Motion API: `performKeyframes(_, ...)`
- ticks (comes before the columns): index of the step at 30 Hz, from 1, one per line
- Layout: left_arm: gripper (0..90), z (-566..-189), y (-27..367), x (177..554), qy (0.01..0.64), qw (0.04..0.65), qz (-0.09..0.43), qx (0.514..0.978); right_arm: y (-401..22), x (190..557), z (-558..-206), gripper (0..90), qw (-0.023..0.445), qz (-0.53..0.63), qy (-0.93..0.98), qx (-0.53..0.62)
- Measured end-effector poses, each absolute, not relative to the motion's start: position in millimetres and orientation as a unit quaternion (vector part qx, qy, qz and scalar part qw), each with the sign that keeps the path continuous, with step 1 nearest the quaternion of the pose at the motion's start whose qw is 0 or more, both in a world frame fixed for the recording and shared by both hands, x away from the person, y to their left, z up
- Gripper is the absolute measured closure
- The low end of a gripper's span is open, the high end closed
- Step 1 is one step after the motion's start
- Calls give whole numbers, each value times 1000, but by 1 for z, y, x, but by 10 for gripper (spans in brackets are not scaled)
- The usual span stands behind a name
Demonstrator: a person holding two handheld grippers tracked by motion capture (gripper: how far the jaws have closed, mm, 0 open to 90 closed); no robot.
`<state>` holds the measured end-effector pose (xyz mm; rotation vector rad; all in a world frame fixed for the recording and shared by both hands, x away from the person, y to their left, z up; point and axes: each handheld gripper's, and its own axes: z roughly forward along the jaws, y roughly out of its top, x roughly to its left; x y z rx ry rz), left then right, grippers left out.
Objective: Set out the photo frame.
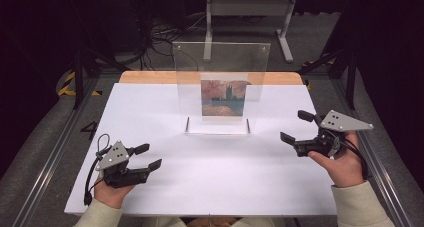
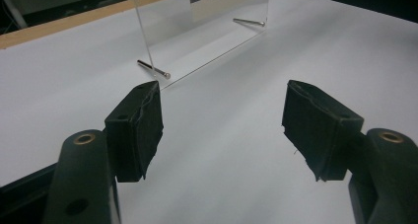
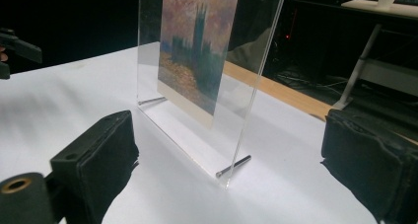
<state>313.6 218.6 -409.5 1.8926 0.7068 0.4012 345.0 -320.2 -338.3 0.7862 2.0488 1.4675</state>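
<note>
A clear acrylic picture frame (image 1: 220, 62) stands upright at the middle back of the white table (image 1: 210, 182), resting on two metal pins (image 2: 154, 69). It holds a small painting print (image 1: 223, 98) of a tower under an orange sky. My left gripper (image 1: 152, 155) rests at the front left, open and empty; in its own view the left gripper (image 2: 222, 93) points at the frame (image 2: 207, 21). At the right my right gripper (image 1: 292, 125) is open and empty. Its jaws (image 3: 229, 130) stand either side of the frame's near edge (image 3: 256, 86), short of it and apart from it.
A wooden strip (image 1: 150, 77) runs along the table's far edge. Behind it are a white stand (image 1: 247, 17) and cables (image 1: 160, 37) on the floor. Metal rails (image 1: 50, 152) flank the table on both sides.
</note>
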Motion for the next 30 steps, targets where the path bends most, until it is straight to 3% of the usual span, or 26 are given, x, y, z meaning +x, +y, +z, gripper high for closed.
performKeyframes(19,306,-419,221,315,305,519,169,780,-334,328,-413,67,208,553,738,325)
performKeyframes(30,296,-429,221,319,318,512,173,779,-325,334,-452,78,197,493,769,357)
